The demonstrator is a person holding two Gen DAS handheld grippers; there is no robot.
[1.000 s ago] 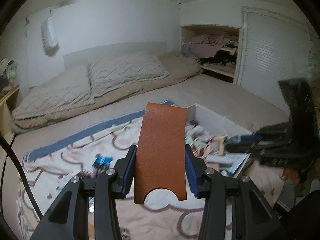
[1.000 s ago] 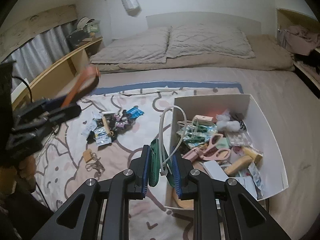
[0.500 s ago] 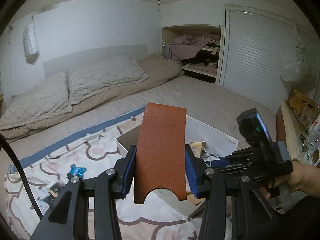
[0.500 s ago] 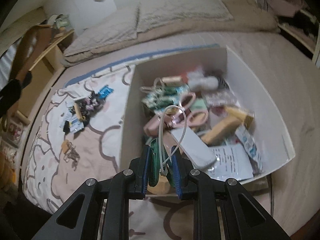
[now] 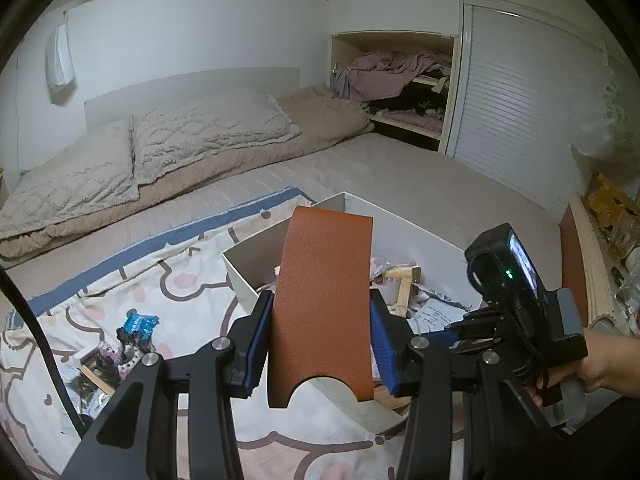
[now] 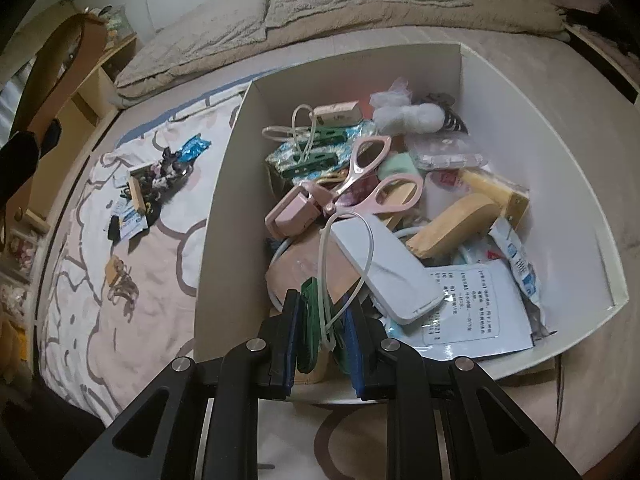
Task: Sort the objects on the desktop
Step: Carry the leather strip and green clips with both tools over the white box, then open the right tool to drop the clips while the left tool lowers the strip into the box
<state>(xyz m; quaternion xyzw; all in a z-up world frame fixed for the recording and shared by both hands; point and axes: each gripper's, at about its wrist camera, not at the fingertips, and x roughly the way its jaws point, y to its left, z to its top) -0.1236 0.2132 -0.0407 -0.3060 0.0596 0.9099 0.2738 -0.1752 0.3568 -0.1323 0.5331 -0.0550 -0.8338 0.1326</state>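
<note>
My left gripper [image 5: 320, 338] is shut on a flat orange-brown leather sleeve [image 5: 324, 300], held upright above the near corner of the white box [image 5: 248, 280]. My right gripper [image 6: 322, 334] is shut on a green clip with a white loop [image 6: 340, 276], just over the near edge inside the white box [image 6: 216, 216]. The box holds pink scissors [image 6: 372, 176], a white case [image 6: 384, 264], wooden pieces and packets. The right gripper also shows in the left wrist view [image 5: 460, 330], and the sleeve at the far left of the right wrist view [image 6: 52, 80].
The box sits on a patterned blanket [image 6: 100, 280] on a bed. A pile of small items [image 6: 148, 184] and a keyring [image 6: 120, 280] lie on the blanket left of the box. Pillows [image 5: 180, 140] are at the head. A wooden shelf [image 6: 92, 92] runs along the left.
My right gripper moved forward and down with the clip, from beside the box to over its inside. My left gripper swung right with the sleeve toward the box.
</note>
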